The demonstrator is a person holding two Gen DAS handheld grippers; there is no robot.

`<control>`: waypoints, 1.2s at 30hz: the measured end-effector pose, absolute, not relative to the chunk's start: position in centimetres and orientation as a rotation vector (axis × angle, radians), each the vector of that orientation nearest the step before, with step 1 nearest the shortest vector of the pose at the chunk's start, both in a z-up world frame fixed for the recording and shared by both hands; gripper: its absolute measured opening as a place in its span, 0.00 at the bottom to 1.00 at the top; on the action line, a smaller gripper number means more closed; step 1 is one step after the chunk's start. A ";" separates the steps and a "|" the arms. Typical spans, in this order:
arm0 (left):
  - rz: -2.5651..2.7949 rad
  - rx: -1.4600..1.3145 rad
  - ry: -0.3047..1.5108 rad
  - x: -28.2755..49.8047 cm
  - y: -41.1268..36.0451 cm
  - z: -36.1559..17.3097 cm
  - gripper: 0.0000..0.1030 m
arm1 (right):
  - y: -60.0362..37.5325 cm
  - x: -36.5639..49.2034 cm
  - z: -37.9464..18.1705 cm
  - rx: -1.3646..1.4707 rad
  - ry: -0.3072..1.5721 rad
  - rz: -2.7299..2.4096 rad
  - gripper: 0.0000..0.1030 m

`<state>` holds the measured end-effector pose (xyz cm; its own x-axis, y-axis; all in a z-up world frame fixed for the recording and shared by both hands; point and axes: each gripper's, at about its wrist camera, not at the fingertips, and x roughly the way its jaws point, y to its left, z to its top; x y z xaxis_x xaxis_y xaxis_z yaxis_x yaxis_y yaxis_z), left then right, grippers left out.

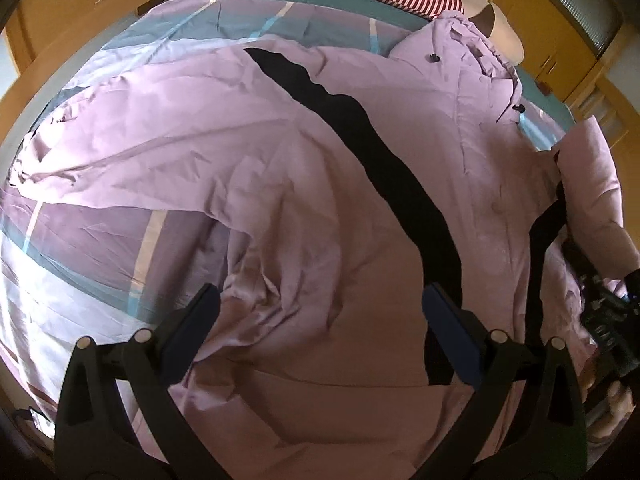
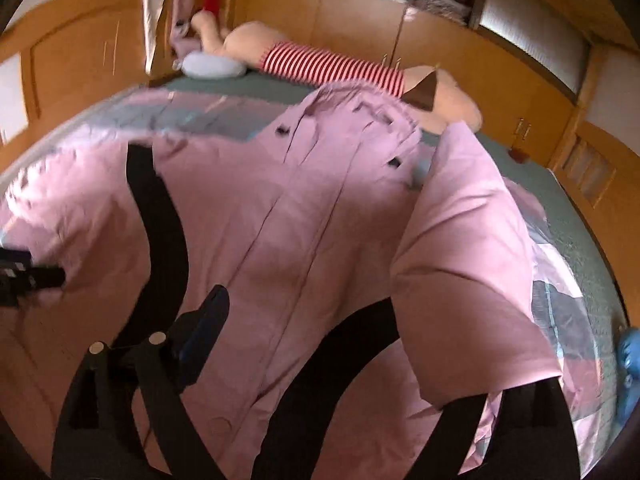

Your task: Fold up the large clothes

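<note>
A large pink jacket [image 1: 320, 184] with black stripes [image 1: 384, 148] lies spread, front up, on the bed; its hood [image 1: 476, 52] points to the far side. My left gripper [image 1: 324, 320] hovers open over the jacket's lower part, with nothing between its fingers. In the right wrist view the jacket [image 2: 288, 208] fills the middle. My right gripper [image 2: 340, 340] stands open above it. Its left finger [image 2: 208, 328] shows, while a lifted pink sleeve [image 2: 472, 260] drapes over and hides the right finger. The sleeve is not pinched.
A patchwork duvet [image 1: 100, 248] covers the bed under the jacket. At the far side lie a striped plush toy [image 2: 332, 66] and a light blue cushion [image 2: 212, 66]. Wooden wardrobes [image 2: 80, 80] surround the bed. A hand [image 1: 612, 396] holds the other tool at the right edge.
</note>
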<state>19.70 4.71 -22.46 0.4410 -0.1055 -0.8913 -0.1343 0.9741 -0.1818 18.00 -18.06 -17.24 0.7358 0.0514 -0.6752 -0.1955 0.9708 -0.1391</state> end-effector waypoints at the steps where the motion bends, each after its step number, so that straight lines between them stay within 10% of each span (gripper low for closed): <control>1: 0.019 -0.229 1.114 19.7 4.6 -22.4 0.98 | -18.6 18.0 -16.6 -0.175 0.709 0.138 0.85; 7: 0.031 -0.177 1.106 19.7 3.8 -22.4 0.98 | -19.7 15.1 -14.5 -0.161 0.563 -0.005 0.85; 16: 0.047 -0.206 1.123 20.0 4.4 -22.7 0.98 | -10.3 16.2 -23.2 -0.655 0.916 0.206 0.85; 23: 0.044 -0.276 1.124 20.0 5.3 -22.7 0.98 | -10.5 15.4 -17.0 -0.502 0.695 0.087 0.89; 30: 0.120 -0.306 1.112 20.4 7.2 -22.8 0.98 | -6.7 14.4 -26.8 -1.090 0.827 0.136 0.89; 36: 0.129 -0.353 1.118 20.7 8.0 -23.0 0.98 | -8.9 15.6 -20.0 -0.621 0.996 0.216 0.91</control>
